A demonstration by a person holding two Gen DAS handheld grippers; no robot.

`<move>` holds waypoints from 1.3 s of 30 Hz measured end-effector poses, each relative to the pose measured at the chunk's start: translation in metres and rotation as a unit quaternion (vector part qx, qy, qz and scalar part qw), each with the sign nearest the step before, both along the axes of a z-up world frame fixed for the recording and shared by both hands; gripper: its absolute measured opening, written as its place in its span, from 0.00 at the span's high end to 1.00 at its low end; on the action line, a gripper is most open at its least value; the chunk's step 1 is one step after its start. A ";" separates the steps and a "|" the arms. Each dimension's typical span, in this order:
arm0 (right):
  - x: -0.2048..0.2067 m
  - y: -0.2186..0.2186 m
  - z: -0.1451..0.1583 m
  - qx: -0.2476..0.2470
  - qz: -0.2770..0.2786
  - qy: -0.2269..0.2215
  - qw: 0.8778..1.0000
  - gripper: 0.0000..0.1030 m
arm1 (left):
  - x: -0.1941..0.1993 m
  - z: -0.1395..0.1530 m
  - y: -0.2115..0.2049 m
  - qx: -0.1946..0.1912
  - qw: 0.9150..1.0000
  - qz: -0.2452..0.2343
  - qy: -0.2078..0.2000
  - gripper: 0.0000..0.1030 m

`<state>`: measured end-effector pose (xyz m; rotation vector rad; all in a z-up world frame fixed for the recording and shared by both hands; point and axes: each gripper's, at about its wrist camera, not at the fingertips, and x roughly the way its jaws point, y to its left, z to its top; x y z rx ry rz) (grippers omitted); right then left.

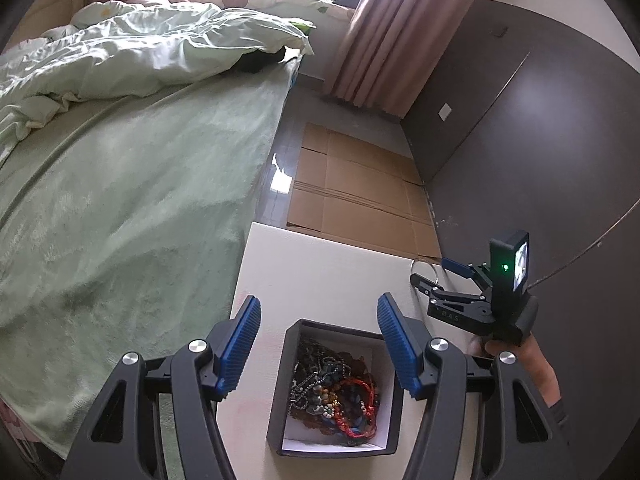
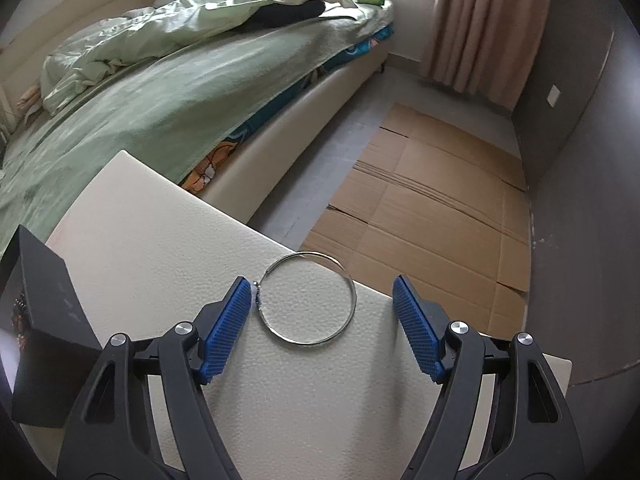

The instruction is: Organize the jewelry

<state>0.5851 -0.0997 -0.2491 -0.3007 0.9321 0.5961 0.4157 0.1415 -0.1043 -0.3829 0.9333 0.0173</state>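
Observation:
A black jewelry box (image 1: 334, 390) with a white inside sits on the white table (image 1: 320, 272). It holds a tangle of beaded bracelets and chains (image 1: 336, 398). My left gripper (image 1: 316, 312) is open and empty, above the box's far edge. A thin silver ring bangle (image 2: 308, 300) lies flat near the table's far edge. My right gripper (image 2: 322, 294) is open around it; the left finger (image 2: 226, 328) touches the bangle's clasp. The right gripper also shows in the left wrist view (image 1: 430, 276), with the bangle (image 1: 426, 266) at its tips. The box's side shows in the right wrist view (image 2: 44, 320).
A bed with a green blanket (image 1: 132, 184) runs along the table's left side. Flattened cardboard (image 2: 432, 200) lies on the floor beyond the table. A dark wall panel (image 1: 520, 140) stands on the right, pink curtains (image 1: 384, 32) at the back.

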 end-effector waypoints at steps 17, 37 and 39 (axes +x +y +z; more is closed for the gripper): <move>-0.031 0.009 0.004 -0.006 0.055 -0.001 0.998 0.51 | -0.011 -0.003 0.003 -0.012 1.000 0.007 0.008 0.43; -0.124 0.016 0.085 0.051 0.075 -0.043 0.995 0.52 | -0.046 0.008 0.005 -0.028 0.999 0.024 0.000 0.42; -0.139 0.032 0.095 0.058 0.093 -0.051 0.993 0.52 | -0.049 0.011 0.007 -0.027 0.999 0.026 -0.001 0.41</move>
